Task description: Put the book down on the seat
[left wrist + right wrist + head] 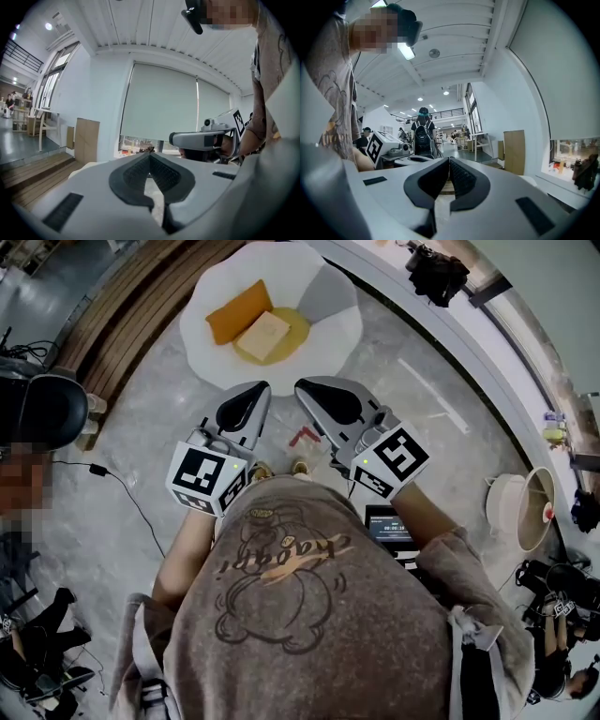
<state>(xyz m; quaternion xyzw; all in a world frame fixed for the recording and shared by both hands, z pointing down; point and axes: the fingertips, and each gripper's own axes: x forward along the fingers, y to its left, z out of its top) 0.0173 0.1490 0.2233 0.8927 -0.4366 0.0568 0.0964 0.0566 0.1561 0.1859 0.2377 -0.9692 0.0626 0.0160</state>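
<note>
While the orange book (239,310) and tan book (263,335) are lying touching at the middle of the seat (202,345), we are holding the left gripper (264,387) and right gripper (300,386) by its near edge, each with 2 jaws pressed together, empty.

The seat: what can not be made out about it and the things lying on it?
1. Orange book, head view: too small to read its cover.
2. Tan flat thing beside it: too small to tell if it is a book.
3. Top of the seat, both gripper views: blocked by the shut left claw and right claw.
</note>
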